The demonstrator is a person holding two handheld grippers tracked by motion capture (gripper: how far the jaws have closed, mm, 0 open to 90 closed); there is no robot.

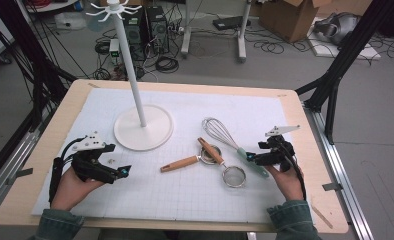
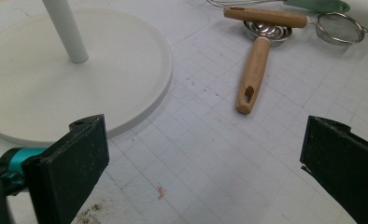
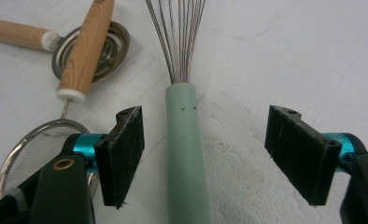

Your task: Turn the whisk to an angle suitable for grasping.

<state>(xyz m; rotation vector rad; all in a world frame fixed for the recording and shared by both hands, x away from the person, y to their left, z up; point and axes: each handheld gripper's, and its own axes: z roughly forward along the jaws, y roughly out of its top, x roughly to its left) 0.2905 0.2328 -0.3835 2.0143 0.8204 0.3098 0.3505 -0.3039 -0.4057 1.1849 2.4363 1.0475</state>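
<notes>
A whisk (image 1: pixel 220 132) with a mint-green handle (image 3: pixel 184 154) lies at the right of the white mat (image 1: pixel 195 195). My right gripper (image 1: pixel 251 159) is open, its jaws (image 3: pixel 208 140) standing either side of that handle without touching it. A wooden-handled steel spoon (image 1: pixel 180 163) and a small wooden-handled strainer (image 1: pixel 233 176) lie crossed just left of the whisk. My left gripper (image 1: pixel 122 172) is open and holds nothing, low over the mat (image 2: pixel 205 163) near the stand's round base (image 2: pixel 56 84). The spoon's handle (image 2: pixel 253 74) lies ahead of it.
A white stand (image 1: pixel 135 75) with a hook crown on top rises from a round base (image 1: pixel 143 129) at the mat's back left. The mat covers a wooden table (image 1: pixel 50 145). Cables, computer cases and a cardboard box sit on the floor beyond.
</notes>
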